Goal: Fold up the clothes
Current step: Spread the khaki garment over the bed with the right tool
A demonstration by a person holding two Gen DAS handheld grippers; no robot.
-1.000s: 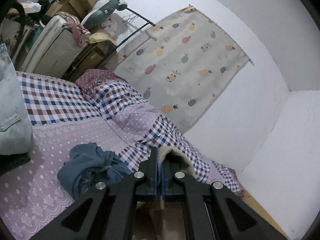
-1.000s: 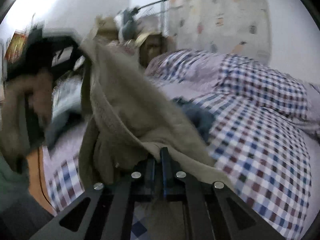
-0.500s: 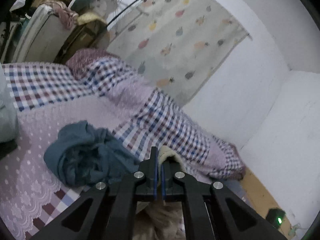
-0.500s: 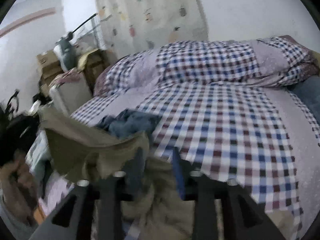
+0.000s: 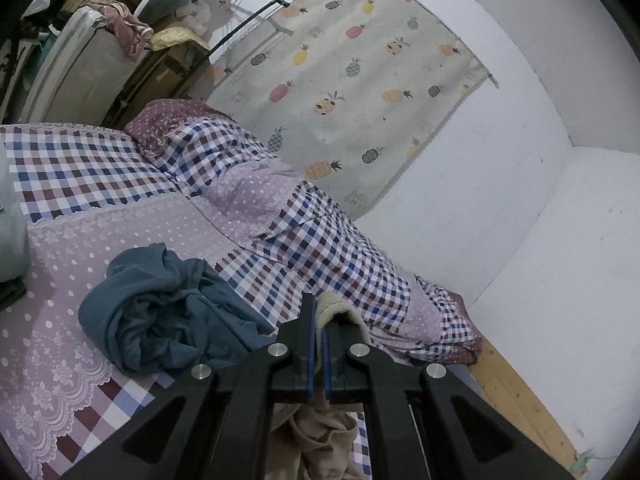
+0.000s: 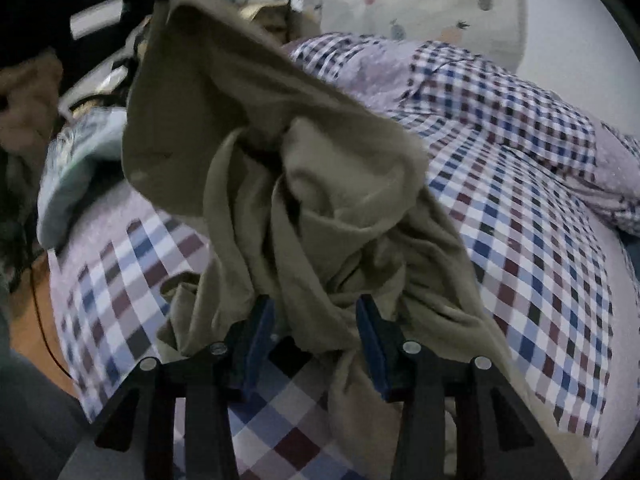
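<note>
Beige garment [image 6: 304, 184]: soft, limp cloth, light by the look of it, bunched and twisted, hanging in the air over the checked bedspread [image 6: 520, 248]. No stiffness; it droops wherever it is unsupported and will likely slide out of a shallow pinch. One edge shows a fleecy lining in the left wrist view [image 5: 344, 312], so probably thicker than a shirt. Best hold, in my judgement: a hem or seam edge, or two corners set well apart, so the cloth hangs flat and not in a rope.

Left gripper [image 5: 318, 344]: jaws pressed nearly together, clamped on a fold of the beige garment; the fleecy edge sticks out past the tips and the rest trails down beneath the gripper. In the right wrist view this same hold appears at upper left, dark and blurred, with the cloth stretching up to it.

Right gripper [image 6: 316, 340]: jaws spread wide, blue pads clear on both sides. A hanging twist of the garment sits between them and drapes over the right finger [image 6: 374, 340], but nothing is pinched.

Blue garment [image 5: 168, 312] lies crumpled on the bedspread just left of the left gripper, untouched.
</note>
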